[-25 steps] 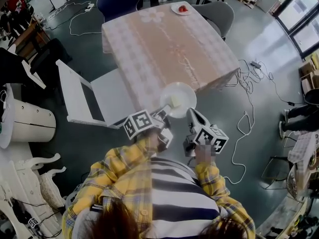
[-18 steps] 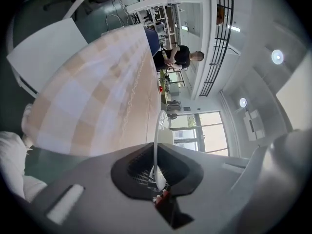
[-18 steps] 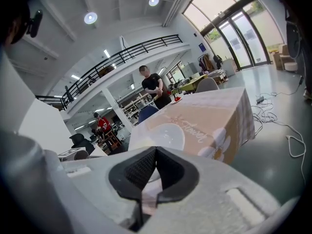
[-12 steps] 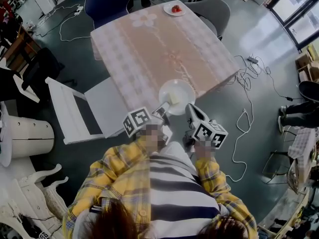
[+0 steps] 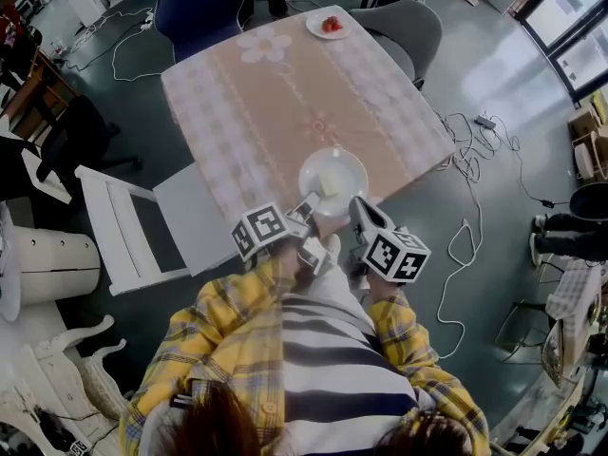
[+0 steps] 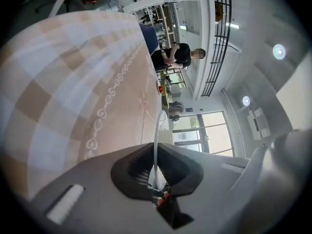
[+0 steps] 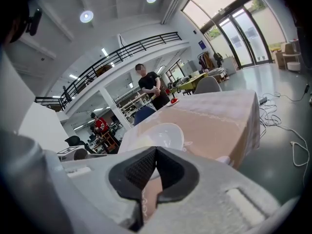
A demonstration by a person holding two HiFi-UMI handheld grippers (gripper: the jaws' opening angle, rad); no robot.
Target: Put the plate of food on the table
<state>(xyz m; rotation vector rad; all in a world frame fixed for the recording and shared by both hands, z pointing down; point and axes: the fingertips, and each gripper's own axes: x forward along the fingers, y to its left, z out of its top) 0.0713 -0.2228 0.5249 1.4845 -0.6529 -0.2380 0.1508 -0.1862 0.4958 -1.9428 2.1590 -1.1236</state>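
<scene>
A white plate (image 5: 332, 173) with a pale piece of food sits over the near edge of the checked tablecloth (image 5: 285, 103); whether it rests on the cloth I cannot tell. My left gripper (image 5: 311, 208) is shut on the plate's near rim. In the left gripper view the plate (image 6: 156, 140) shows edge-on as a thin white line clamped between the dark pads of the left gripper (image 6: 156, 168). My right gripper (image 5: 357, 211) hangs just right of the rim, jaws shut and empty. In the right gripper view the plate (image 7: 161, 135) lies beyond the right gripper (image 7: 155, 155).
A second small plate with red food (image 5: 324, 25) stands at the table's far corner. A white chair (image 5: 142, 231) is at the table's left, a blue chair (image 5: 201, 3) and a grey chair (image 5: 404, 22) at the far side. Cables (image 5: 465, 236) lie on the floor to the right.
The plate and both grippers have moved forward, from hanging off the table's near edge to over the cloth. The left grip on the rim is unchanged.
</scene>
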